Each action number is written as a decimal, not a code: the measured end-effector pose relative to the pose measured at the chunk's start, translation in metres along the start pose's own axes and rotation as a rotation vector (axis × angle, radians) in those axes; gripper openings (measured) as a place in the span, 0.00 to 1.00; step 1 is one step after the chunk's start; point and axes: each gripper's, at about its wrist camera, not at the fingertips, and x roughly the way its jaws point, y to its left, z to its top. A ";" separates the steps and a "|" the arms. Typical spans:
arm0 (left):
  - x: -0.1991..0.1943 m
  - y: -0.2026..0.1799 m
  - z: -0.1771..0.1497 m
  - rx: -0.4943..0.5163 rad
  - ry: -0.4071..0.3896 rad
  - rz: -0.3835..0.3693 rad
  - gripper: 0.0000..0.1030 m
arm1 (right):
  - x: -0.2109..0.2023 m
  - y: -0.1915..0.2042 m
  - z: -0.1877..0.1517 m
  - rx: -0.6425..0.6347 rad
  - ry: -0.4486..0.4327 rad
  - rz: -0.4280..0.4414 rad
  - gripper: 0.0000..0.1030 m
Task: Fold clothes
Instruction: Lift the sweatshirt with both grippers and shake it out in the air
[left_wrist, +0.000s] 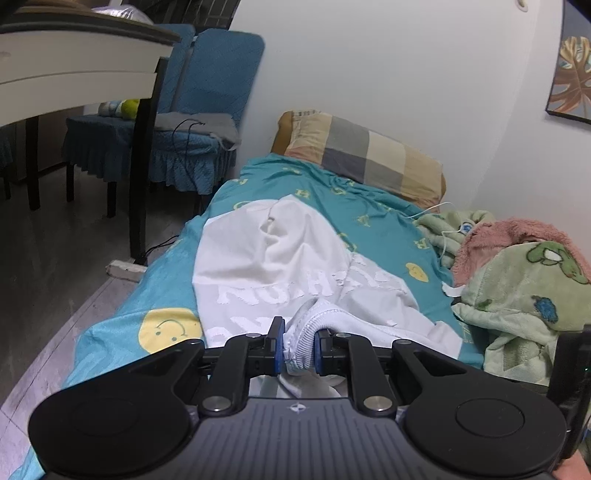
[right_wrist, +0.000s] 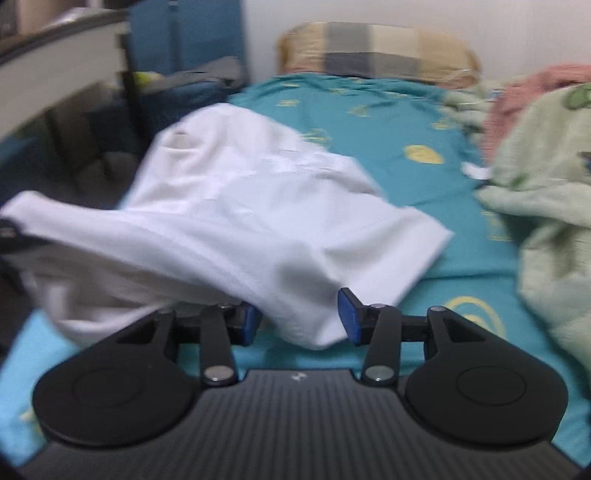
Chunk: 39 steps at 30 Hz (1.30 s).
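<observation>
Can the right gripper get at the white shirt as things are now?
Probably yes. The right gripper is open, and a fold of the white shirt already hangs between its fingers with nothing in the way. The left gripper grips another bunched part of it. The right view is blurred, so contact is uncertain.

Soft matt white cotton shirt (left_wrist: 266, 254) with ribbed collar, fluffy fleece blanket (left_wrist: 517, 291), matt black plastic jaws.

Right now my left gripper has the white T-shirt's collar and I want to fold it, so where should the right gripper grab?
Take the hanging sleeve hem of the white T-shirt, which droops between the open right gripper. Close straight ahead; the left gripper already pinches the ribbed collar.
</observation>
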 end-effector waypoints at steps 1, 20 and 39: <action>0.002 0.002 -0.001 -0.010 0.011 0.003 0.16 | -0.001 -0.008 0.000 0.042 -0.014 -0.018 0.45; 0.049 -0.024 -0.043 0.114 0.228 0.075 0.55 | -0.085 -0.036 0.030 0.286 -0.391 0.257 0.08; -0.004 0.006 -0.006 -0.102 -0.034 0.174 0.10 | 0.011 -0.043 -0.004 0.202 0.011 -0.037 0.11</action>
